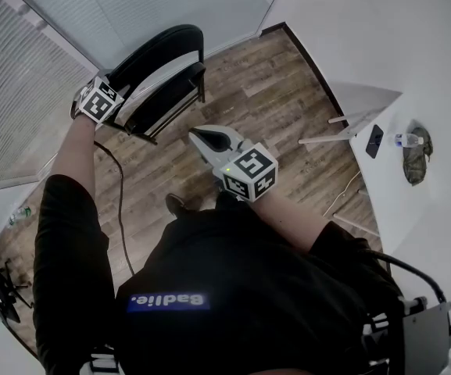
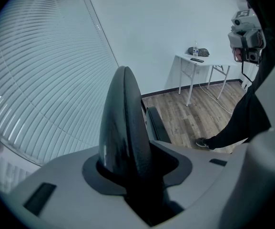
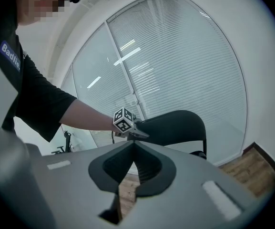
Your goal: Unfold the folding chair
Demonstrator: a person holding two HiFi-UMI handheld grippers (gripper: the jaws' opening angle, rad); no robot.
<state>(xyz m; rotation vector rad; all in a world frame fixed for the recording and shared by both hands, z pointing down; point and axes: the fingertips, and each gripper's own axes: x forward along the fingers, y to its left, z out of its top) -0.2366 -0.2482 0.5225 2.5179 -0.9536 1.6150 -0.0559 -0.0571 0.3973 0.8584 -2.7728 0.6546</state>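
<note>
Standing on the wood floor [image 1: 272,92] beside the blinds [image 1: 22,69] in the head view, the black folding chair [image 1: 162,61] had the left gripper [image 1: 116,92] at its top, while the right gripper [image 1: 208,139] hung apart from it. The left gripper view showed that gripper's jaws clamped on the top edge of the backrest [image 2: 124,123]. The right gripper view showed its jaws pressed together with nothing between them, the chair well beyond.

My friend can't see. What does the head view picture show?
The left gripper clamps the top of a black folding chair. The right gripper, shut and empty, hangs above the wooden floor.
</note>
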